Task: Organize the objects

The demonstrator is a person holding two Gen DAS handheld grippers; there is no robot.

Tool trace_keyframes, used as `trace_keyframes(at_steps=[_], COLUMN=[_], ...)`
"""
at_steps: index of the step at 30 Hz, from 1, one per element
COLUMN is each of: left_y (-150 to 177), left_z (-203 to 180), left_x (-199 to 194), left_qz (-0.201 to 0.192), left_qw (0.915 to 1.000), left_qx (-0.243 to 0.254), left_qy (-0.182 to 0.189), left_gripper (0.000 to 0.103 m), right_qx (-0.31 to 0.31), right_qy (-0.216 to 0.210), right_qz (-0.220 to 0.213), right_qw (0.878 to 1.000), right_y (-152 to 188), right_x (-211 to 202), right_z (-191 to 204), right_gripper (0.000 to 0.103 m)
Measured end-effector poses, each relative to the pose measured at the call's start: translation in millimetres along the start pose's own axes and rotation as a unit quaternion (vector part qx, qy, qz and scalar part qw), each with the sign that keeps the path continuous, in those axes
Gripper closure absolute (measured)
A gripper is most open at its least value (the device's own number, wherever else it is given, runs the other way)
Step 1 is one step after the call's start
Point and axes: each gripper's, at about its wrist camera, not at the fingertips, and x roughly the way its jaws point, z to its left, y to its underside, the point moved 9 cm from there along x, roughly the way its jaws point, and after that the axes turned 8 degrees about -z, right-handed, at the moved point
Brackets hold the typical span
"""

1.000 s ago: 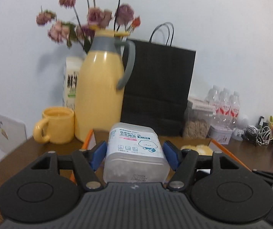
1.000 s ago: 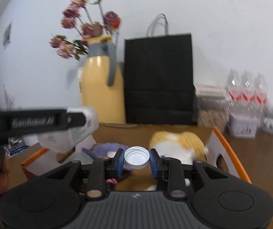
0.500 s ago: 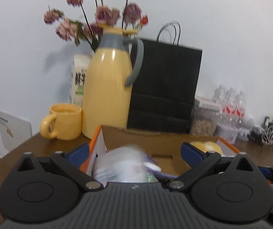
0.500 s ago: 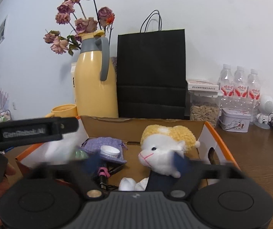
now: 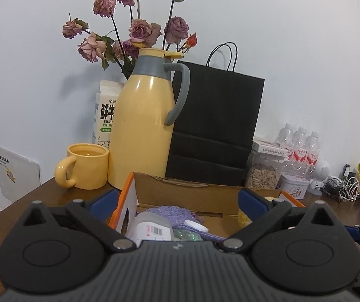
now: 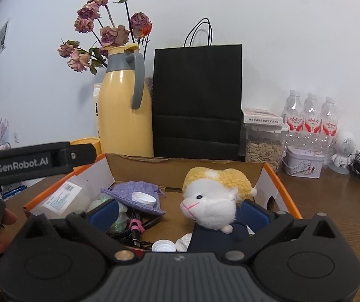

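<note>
Both loads have left my tools since a second ago: the clear container (image 5: 152,229) that my left tool (image 5: 177,201) pinched now lies on its side in the cardboard box (image 6: 185,168), by the left wall, and the white cap (image 6: 163,246) from my right tool (image 6: 177,212) sits on the box floor by the near edge. Each tool now stands spread wide with nothing between its pads, hovering over the near side of the box.

Around the right tool lie the plush sheep (image 6: 212,201), just beside its right finger, a purple pouch (image 6: 137,196) with a second cap (image 6: 143,197) resting on it, and a coiled cable (image 6: 134,229) under the left finger. As I see it, pulling back low could snag that cable or nudge the sheep, and the second cap could slide off the pouch.

Beyond the box, near the back edge of the worktop (image 6: 331,201), stand the yellow flask (image 5: 142,130), mug (image 5: 86,166) and black bag (image 5: 215,125); a careless swing of the left tool could knock the mug.
</note>
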Motion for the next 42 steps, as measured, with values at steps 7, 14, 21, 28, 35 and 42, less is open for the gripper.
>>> trace_keyframes(at_steps=[7,14,21,28,35,42], left_y=[-14,-21,-20,-11,4,21], left_z=[3,3,5,10,22,34], left_x=[-19,-40,-58,-75,-95,-110], left_qz=[-0.022,-0.002,0.015,0.042,0.07,0.096], left_qw=[0.9996,0.9996,0.9995,0.9989,0.9972,0.9947], left_qx=[-0.014,-0.016,-0.01,0.005,0.025,0.034], left_qy=[0.005,0.022,0.025,0.02,0.006,-0.008], left_gripper=[0.0,0.0,0.0,0.0,0.0,0.0], right_qx=[-0.004,-0.008,-0.019,-0.03,-0.026,-0.02], right_qy=[0.01,0.002,-0.001,0.014,0.025,0.039], right_qz=[-0.007,-0.025,-0.009,0.023,0.066,0.116], right_qw=[1.0,1.0,1.0,0.999,0.997,0.992], right_y=[-8,-23,-20,-2,31,70], right_x=[-16,-45,-71,-95,-115,-129], right_z=[-6,-11,-15,-27,-46,-64], right_gripper=[0.0,0.0,0.0,0.0,0.0,0.0])
